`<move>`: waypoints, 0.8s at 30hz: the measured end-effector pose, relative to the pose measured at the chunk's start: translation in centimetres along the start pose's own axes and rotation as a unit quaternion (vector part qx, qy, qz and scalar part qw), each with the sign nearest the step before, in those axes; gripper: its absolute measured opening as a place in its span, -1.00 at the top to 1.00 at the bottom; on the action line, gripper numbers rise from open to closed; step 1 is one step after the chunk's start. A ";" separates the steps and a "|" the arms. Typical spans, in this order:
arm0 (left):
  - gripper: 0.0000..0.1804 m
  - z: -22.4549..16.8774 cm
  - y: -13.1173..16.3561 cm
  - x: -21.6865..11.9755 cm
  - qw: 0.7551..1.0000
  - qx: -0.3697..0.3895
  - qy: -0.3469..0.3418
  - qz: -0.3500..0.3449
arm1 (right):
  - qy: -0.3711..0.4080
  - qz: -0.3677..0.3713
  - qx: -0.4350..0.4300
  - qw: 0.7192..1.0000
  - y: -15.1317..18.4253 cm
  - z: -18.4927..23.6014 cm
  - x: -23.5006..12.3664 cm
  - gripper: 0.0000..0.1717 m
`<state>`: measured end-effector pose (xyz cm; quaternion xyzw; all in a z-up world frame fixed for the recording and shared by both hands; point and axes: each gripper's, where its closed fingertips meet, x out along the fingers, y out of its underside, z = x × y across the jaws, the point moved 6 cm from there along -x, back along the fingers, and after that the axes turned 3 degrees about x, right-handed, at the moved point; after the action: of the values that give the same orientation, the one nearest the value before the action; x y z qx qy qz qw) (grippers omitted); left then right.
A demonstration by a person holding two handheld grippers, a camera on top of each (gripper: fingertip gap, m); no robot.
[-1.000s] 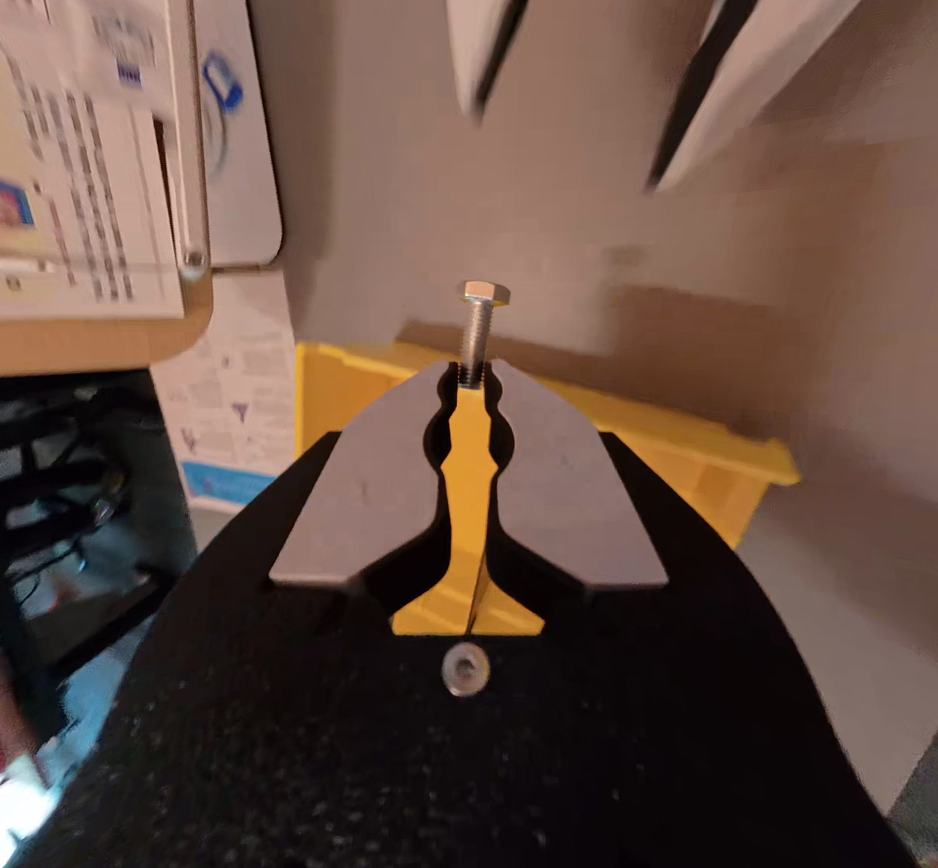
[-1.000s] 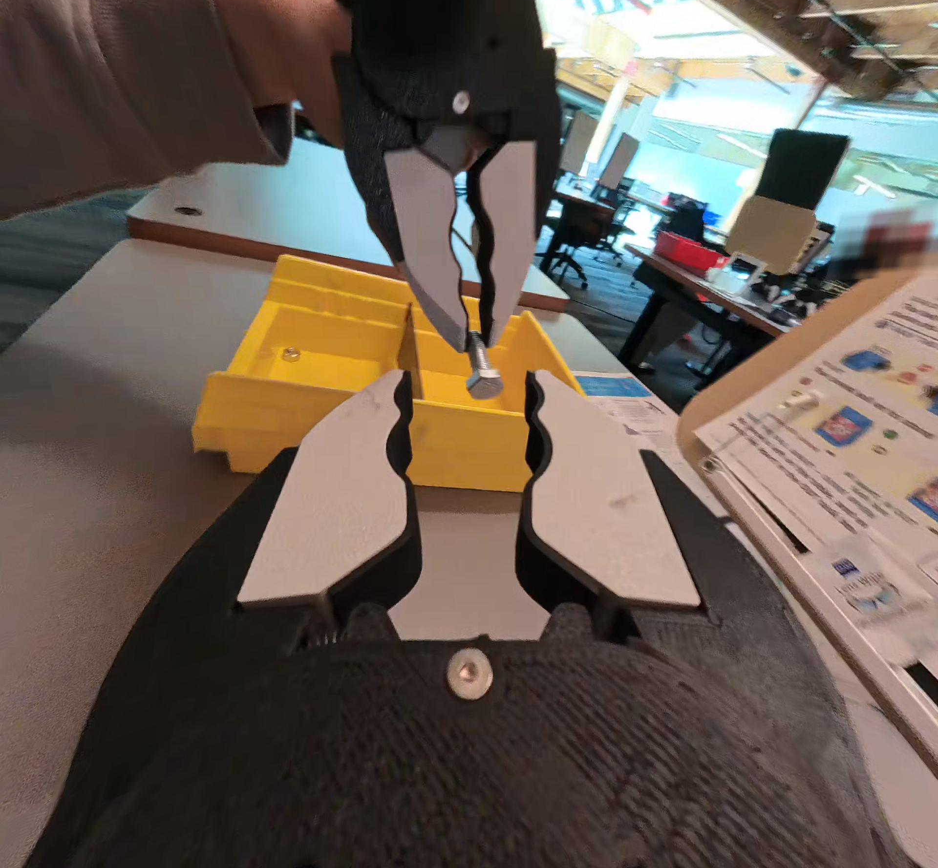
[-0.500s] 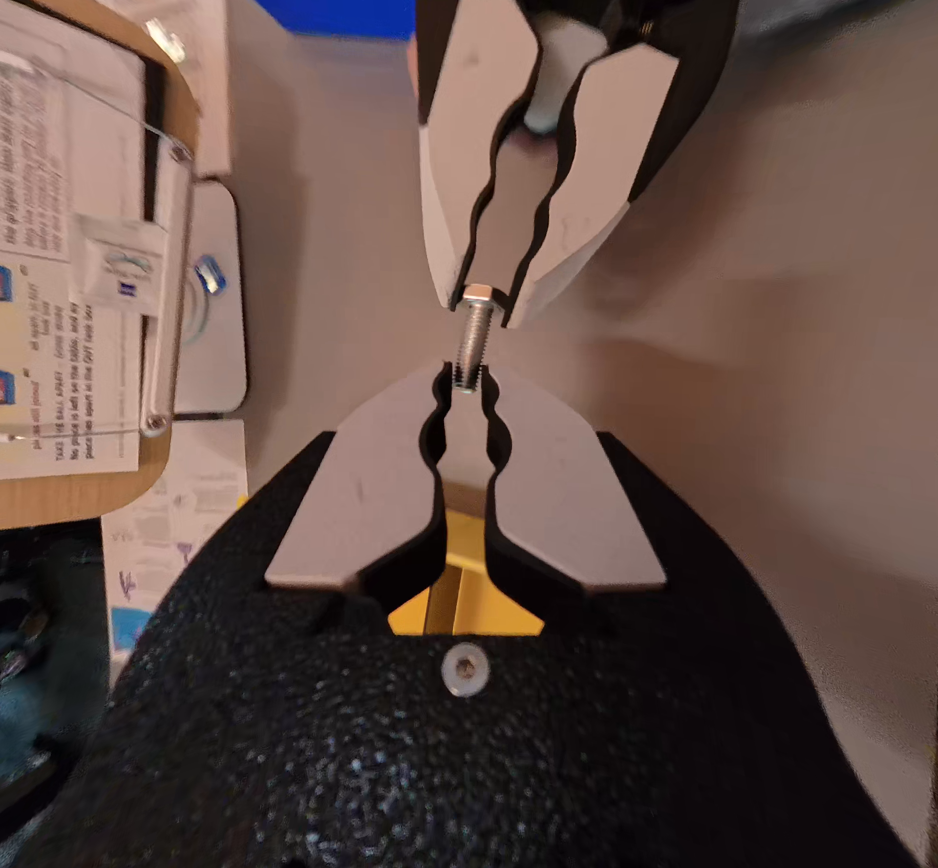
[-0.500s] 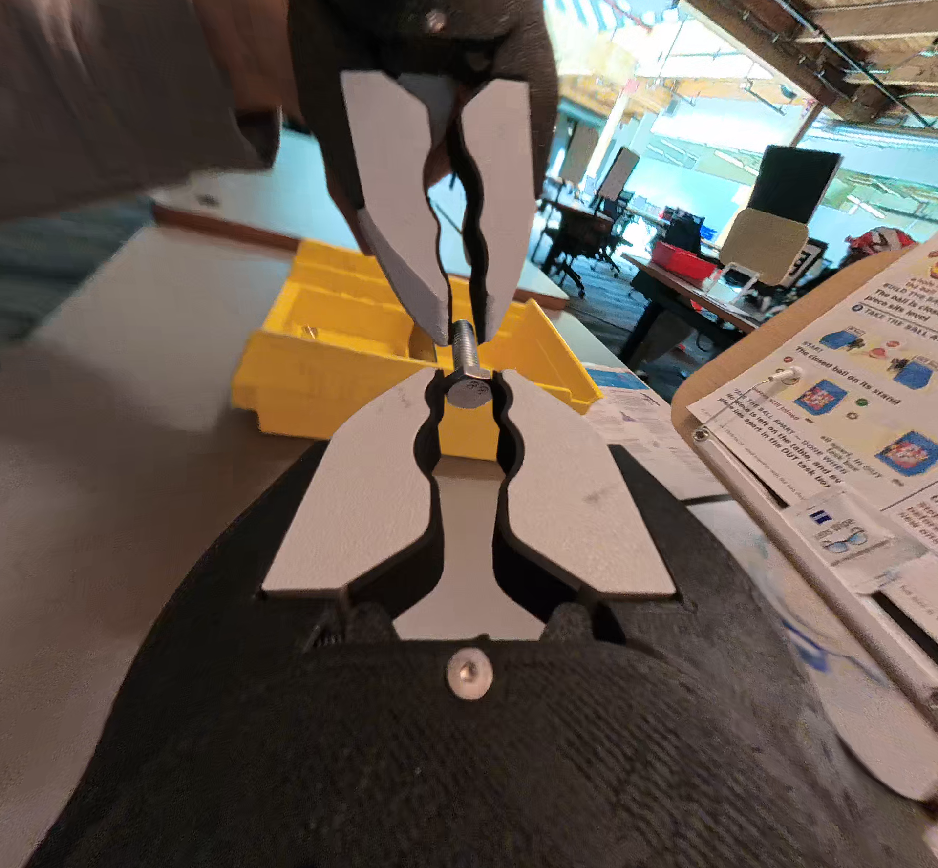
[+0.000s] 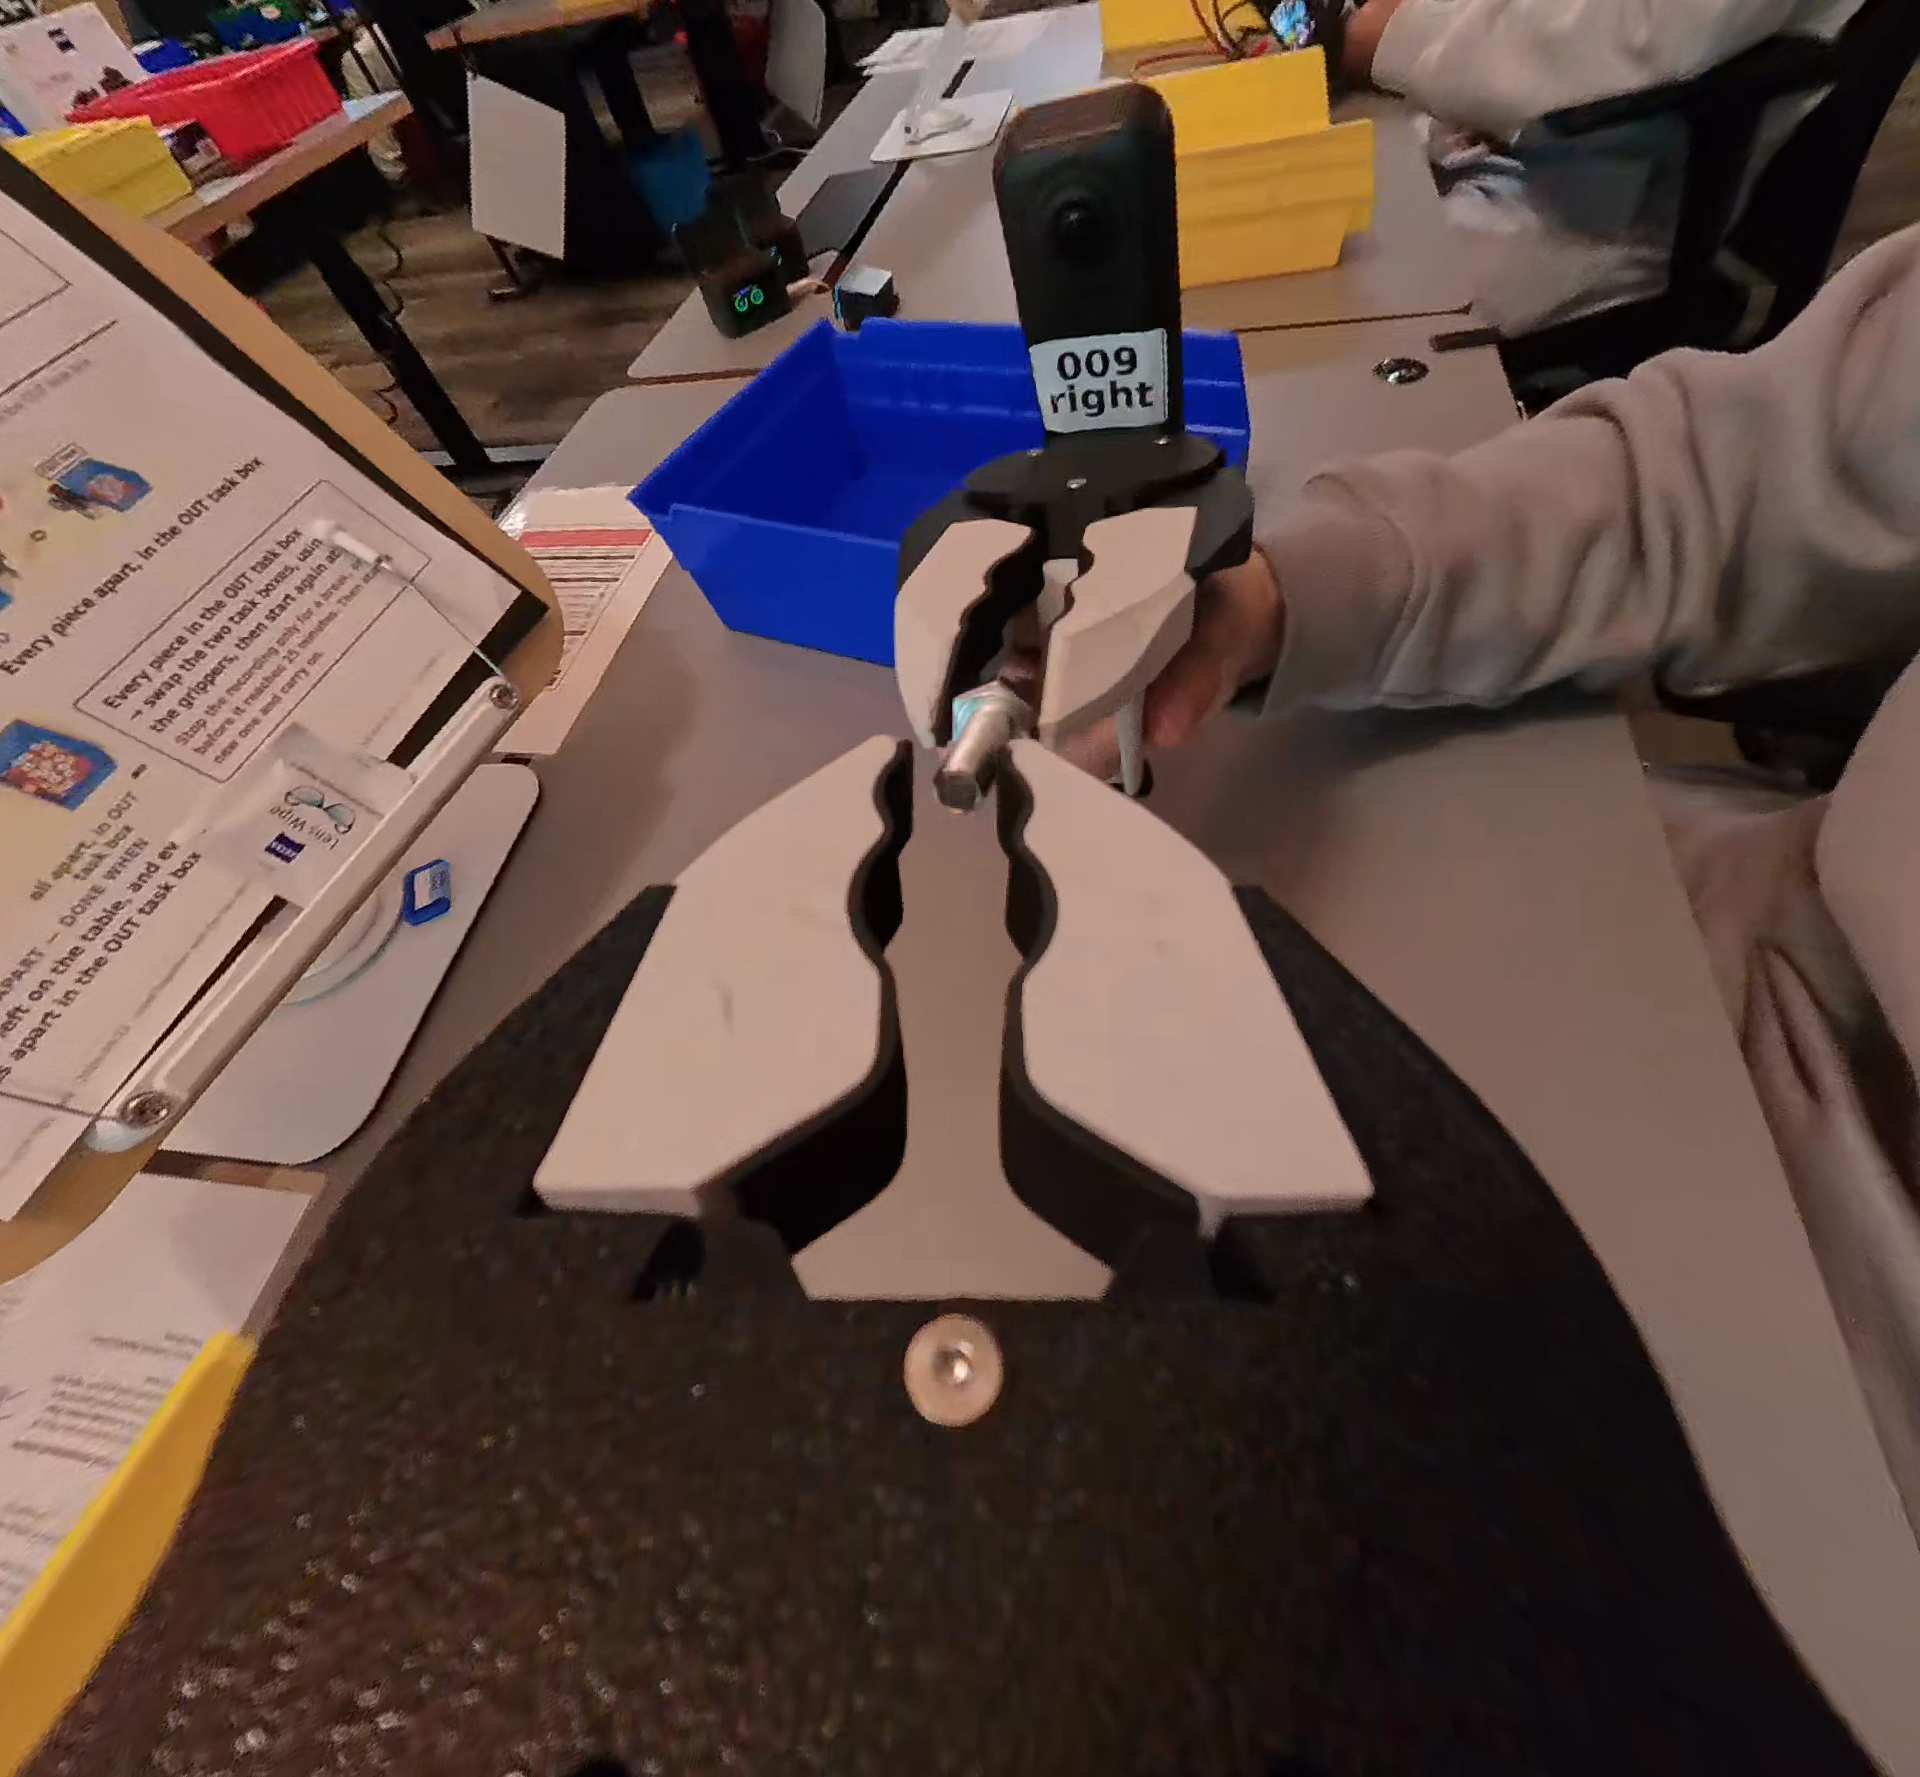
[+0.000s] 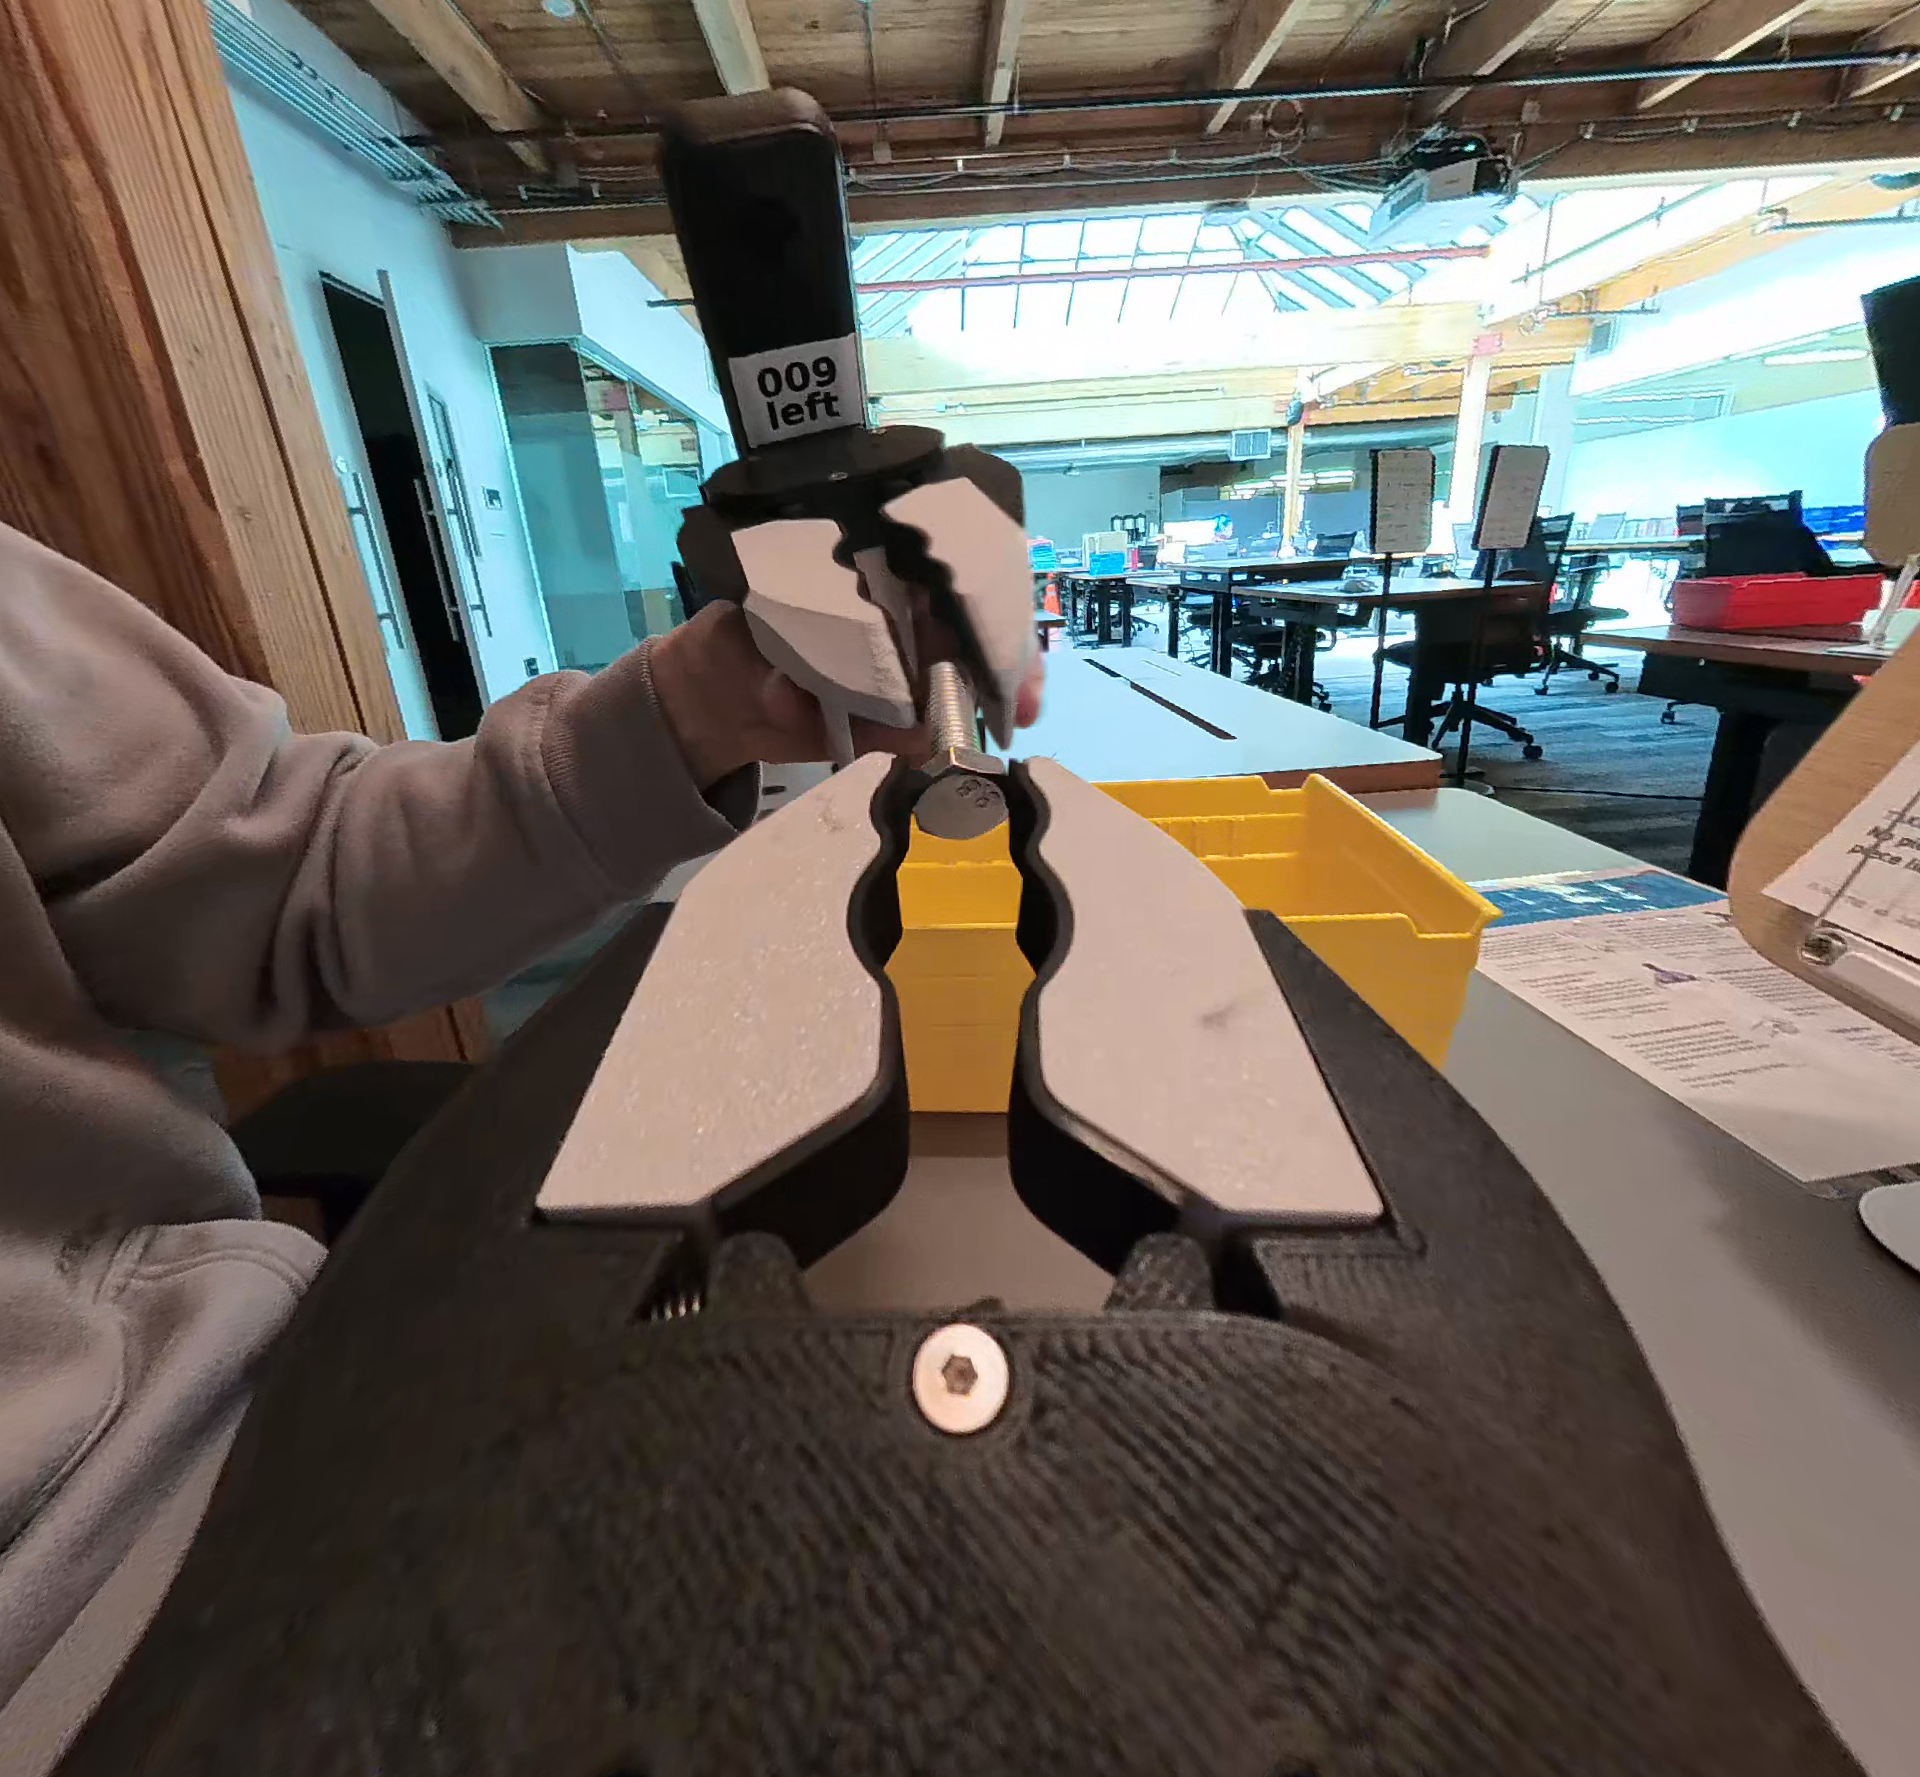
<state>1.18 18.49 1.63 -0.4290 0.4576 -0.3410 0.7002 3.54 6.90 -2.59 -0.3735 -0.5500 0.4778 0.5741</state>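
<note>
A silver hex bolt (image 6: 951, 699) spans the gap between my two grippers above the grey table (image 5: 1455, 896). My right gripper (image 6: 961, 782) is shut on the bolt's hex head, which sits in the notch at its tips. It also shows in the left wrist view (image 5: 987, 725), held by a hand in a grey sleeve. My left gripper (image 5: 956, 771) is open. The bolt's threaded end (image 5: 971, 771) lies between its tips, with a gap beside the left fingertip (image 5: 873, 792). The left gripper shows in the right wrist view (image 6: 945, 719), around the shaft.
A blue bin (image 5: 831, 480) stands on the table behind the grippers. A yellow divided bin (image 6: 1299, 875) sits beneath them, beside printed sheets (image 6: 1662, 1021). A wooden instruction board (image 5: 208, 688) stands at the left. Another person (image 5: 1610, 13) sits at a far table. Only a small space, under 4 cm, lies between the two pairs of fingers.
Both grippers swung up from pointing at the table to level, bolt between them. My left jaws widened off the bolt's shaft. My right jaws closed on the head and stay shut.
</note>
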 end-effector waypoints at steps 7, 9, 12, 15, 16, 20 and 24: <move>0.90 0.1 0.7 -0.2 0.999 -0.015 -0.006 0.048 | 0.045 0.039 -0.094 0.994 0.6 -0.1 0.2 0.78; 0.90 0.2 1.0 -0.3 0.995 -0.027 -0.018 0.095 | 0.088 0.079 -0.173 0.978 0.6 -0.3 0.2 0.65; 0.90 0.2 1.3 -0.1 0.985 -0.031 -0.039 0.165 | 0.094 0.105 -0.220 0.965 0.6 0.2 0.5 0.71; 0.90 0.1 1.2 0.3 0.977 -0.038 -0.052 0.205 | 0.086 0.125 -0.228 0.962 1.4 0.5 1.3 0.74; 0.90 0.1 1.2 0.4 0.975 -0.040 -0.053 0.211 | 0.087 0.133 -0.234 0.959 1.8 0.5 1.5 0.74; 0.90 -0.4 1.4 0.8 0.970 -0.045 -0.043 0.233 | 0.107 0.160 -0.258 0.947 2.9 0.4 2.0 0.84; 0.90 -0.6 1.9 1.0 0.963 -0.052 -0.055 0.259 | 0.109 0.175 -0.219 0.954 3.8 0.2 2.4 0.89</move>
<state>1.18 18.22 -0.59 -0.3497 0.5308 -0.1001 0.7655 2.66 10.20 -5.54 -0.6306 -0.5010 0.3948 0.4423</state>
